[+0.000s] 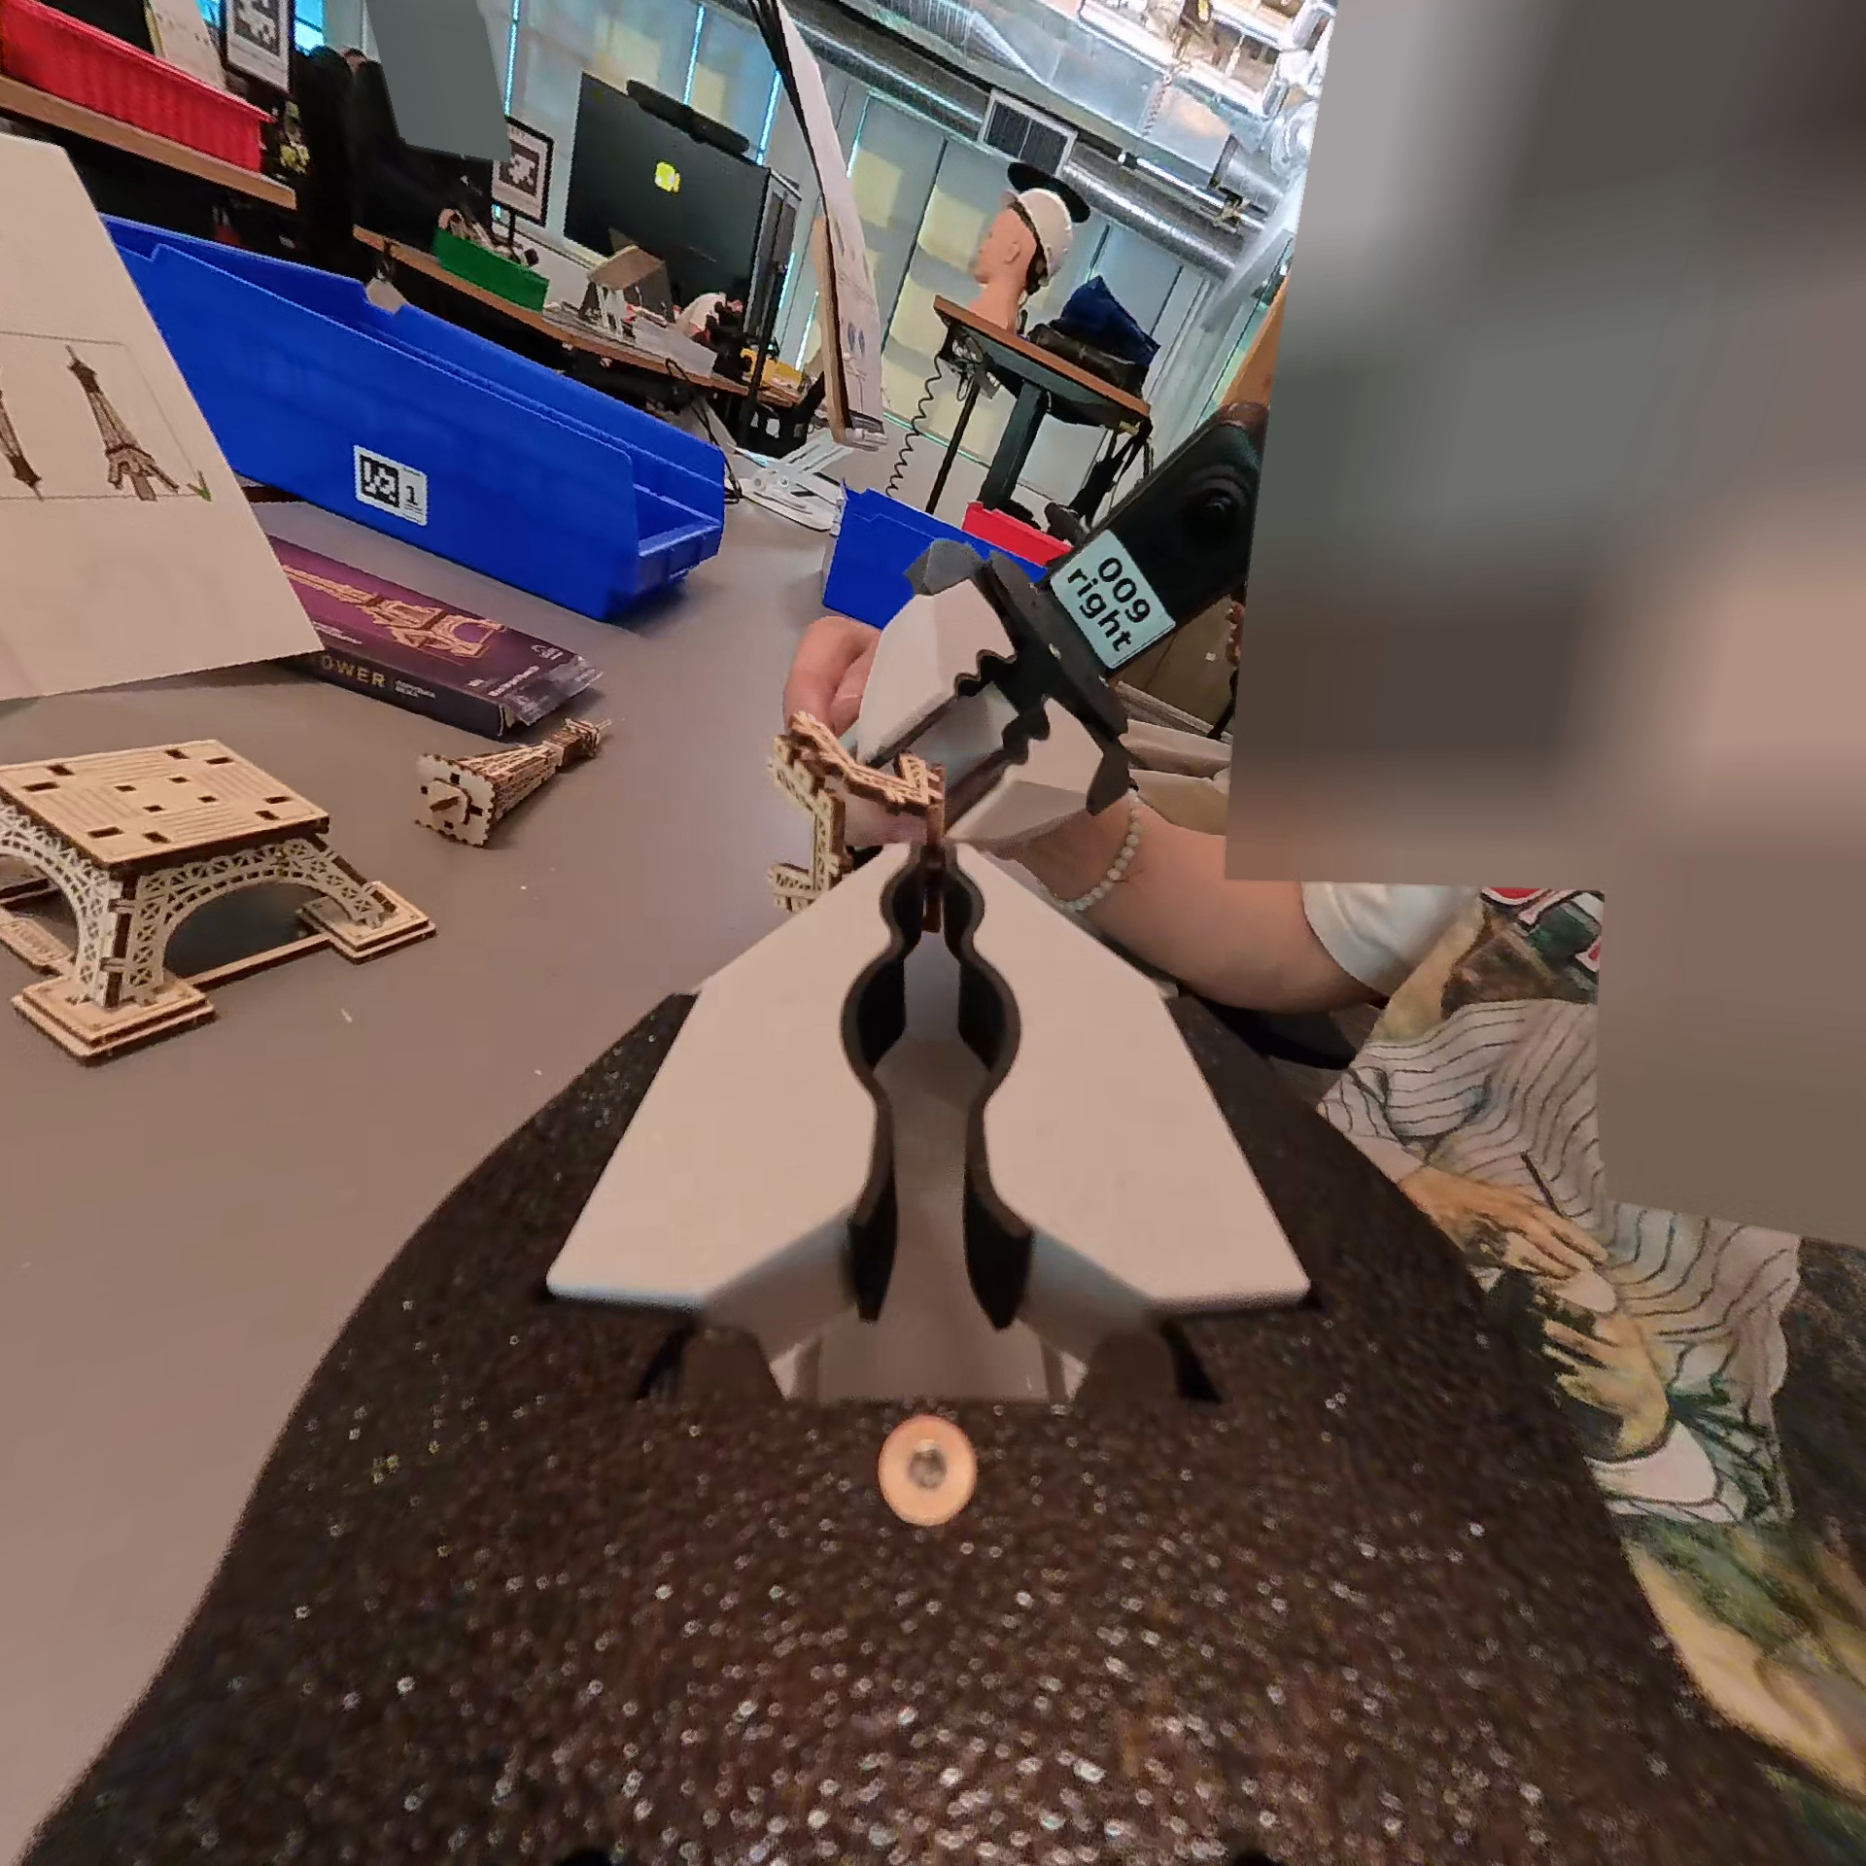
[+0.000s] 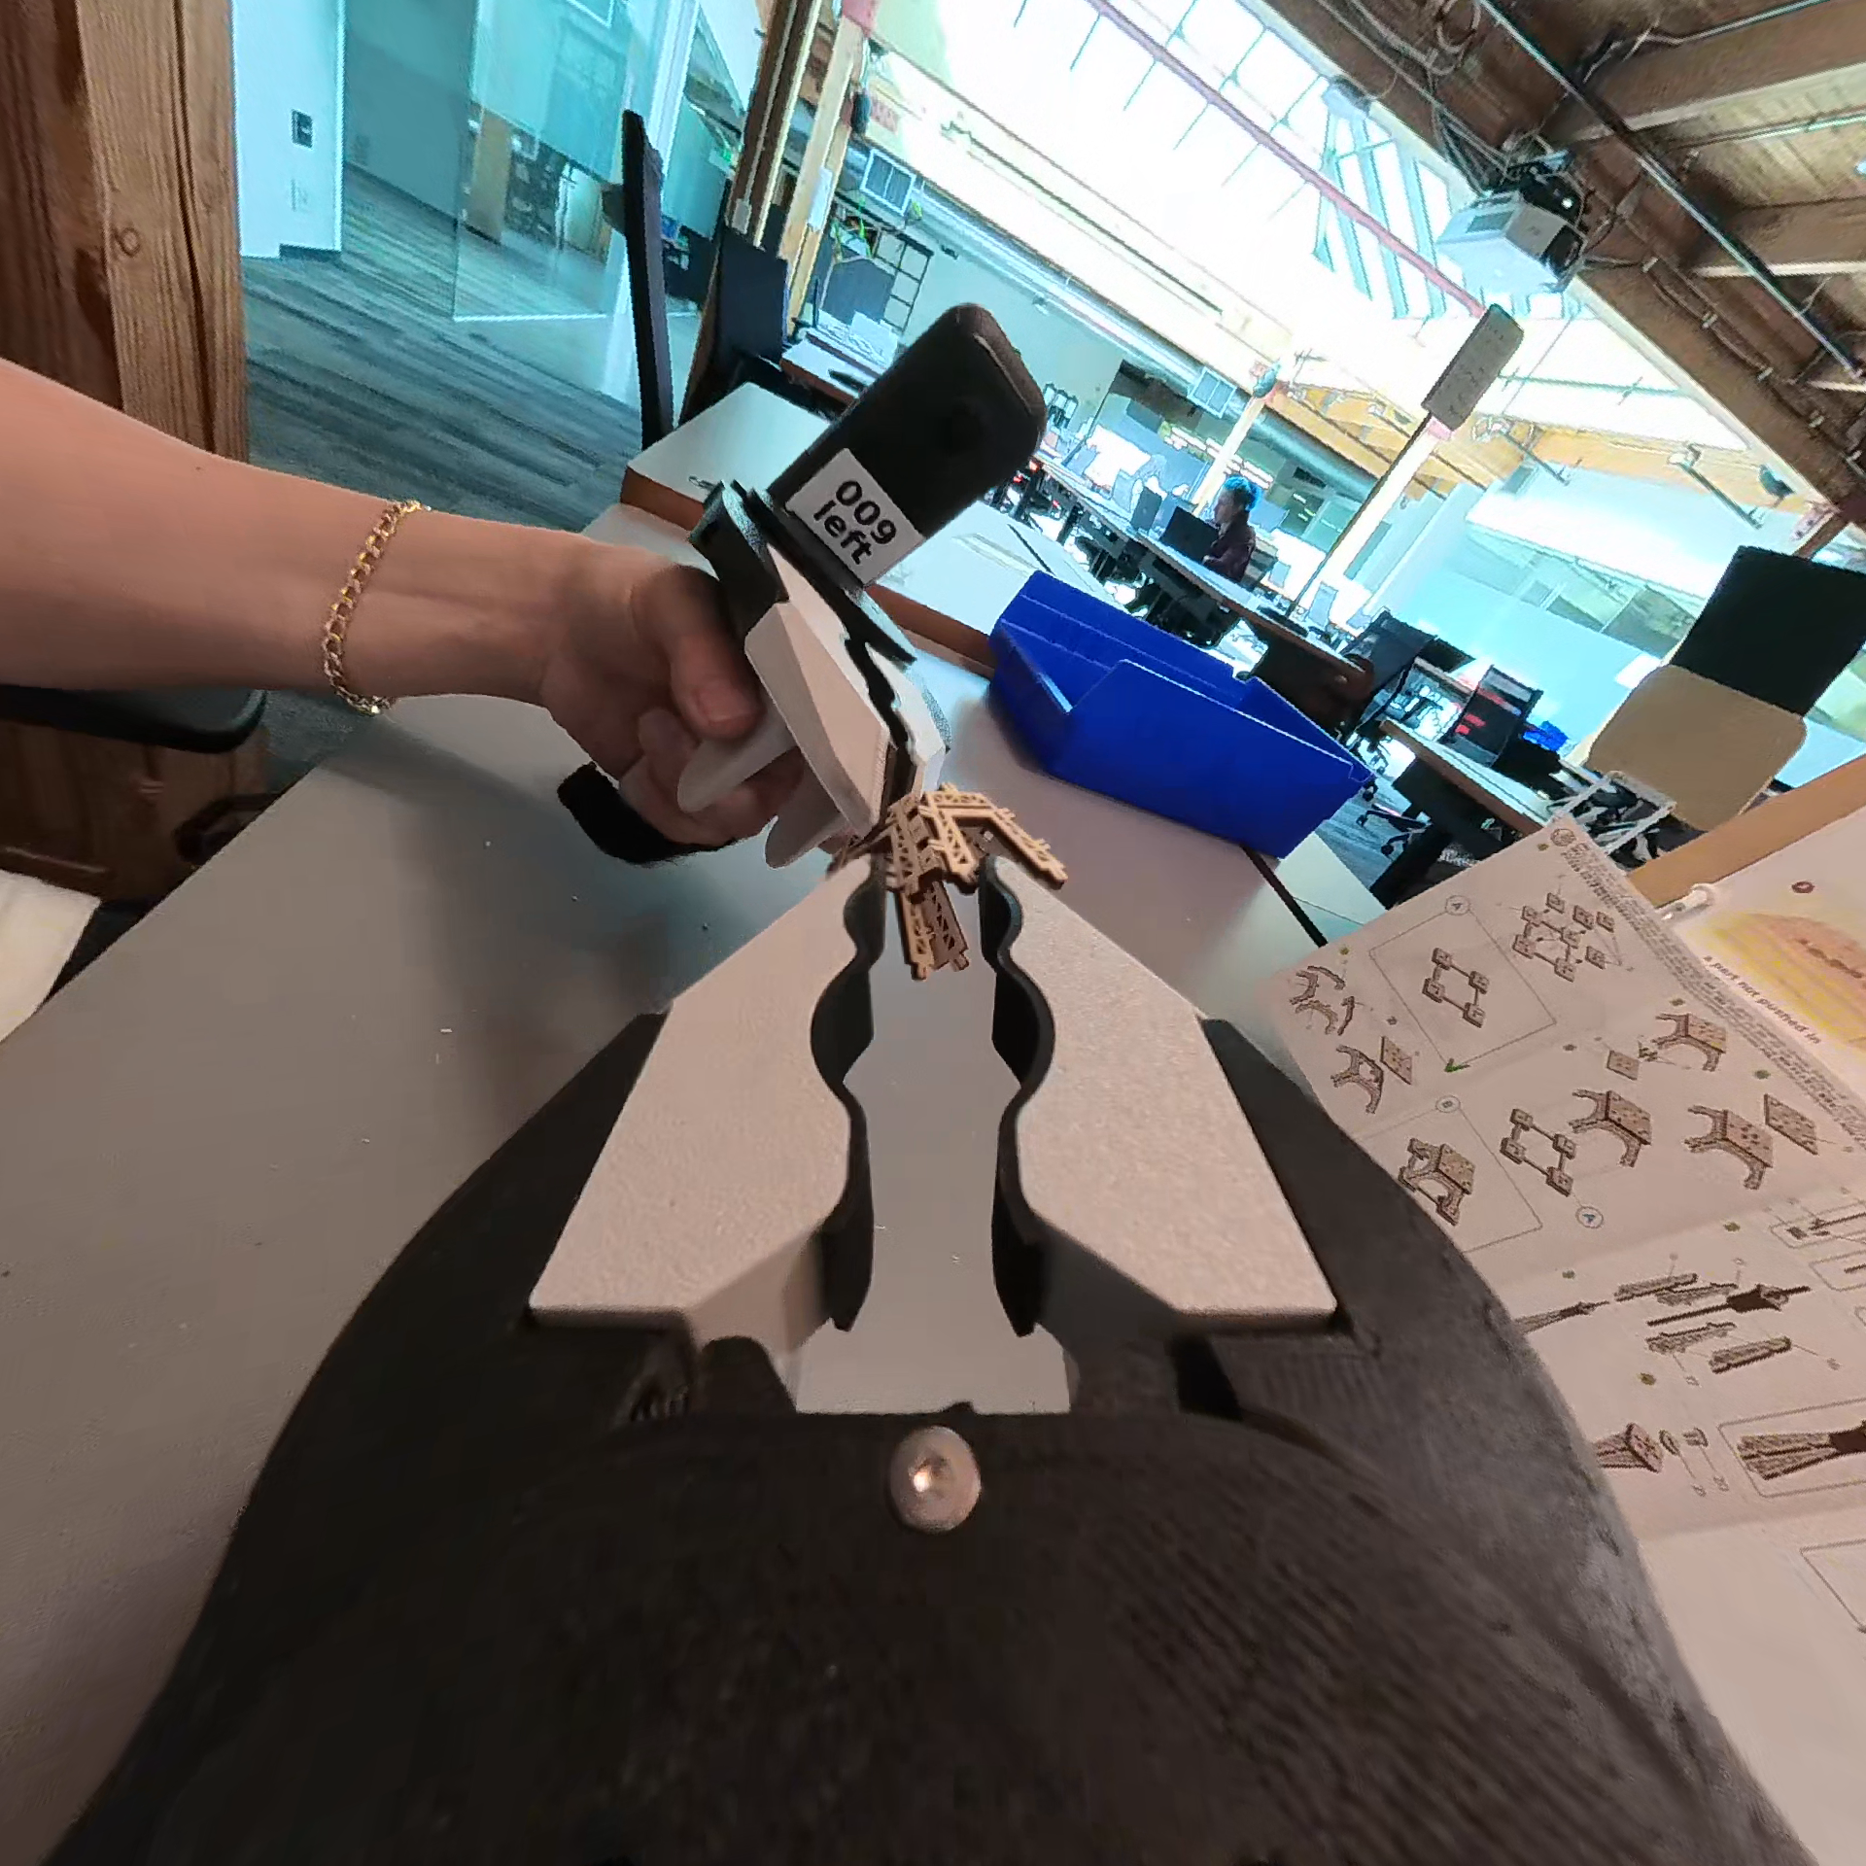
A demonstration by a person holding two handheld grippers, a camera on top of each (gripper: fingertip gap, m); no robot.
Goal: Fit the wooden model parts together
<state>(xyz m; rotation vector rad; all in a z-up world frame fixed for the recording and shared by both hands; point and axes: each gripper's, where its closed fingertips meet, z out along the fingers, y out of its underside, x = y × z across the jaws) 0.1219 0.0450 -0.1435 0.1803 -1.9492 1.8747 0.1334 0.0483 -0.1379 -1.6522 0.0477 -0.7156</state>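
Lattice part [image 1: 853, 798] is pinched above the table [image 1: 303, 1161] by both nearly closed grippers [image 1: 927, 858] [image 2: 924, 889]; its axis is unclear.

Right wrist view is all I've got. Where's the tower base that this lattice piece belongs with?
Observer: The tower base stands upright on the table, off to the left of the left gripper.
Operator: Any other built section out there?
Observer: Yes, a spire section lies on its side beyond the base, next to a purple box.
Operator: How does my grip look from the other side?
Observer: In the left wrist view, the right gripper comes in from the upper right and appears closed on the lattice piece, which is held clear of the table.
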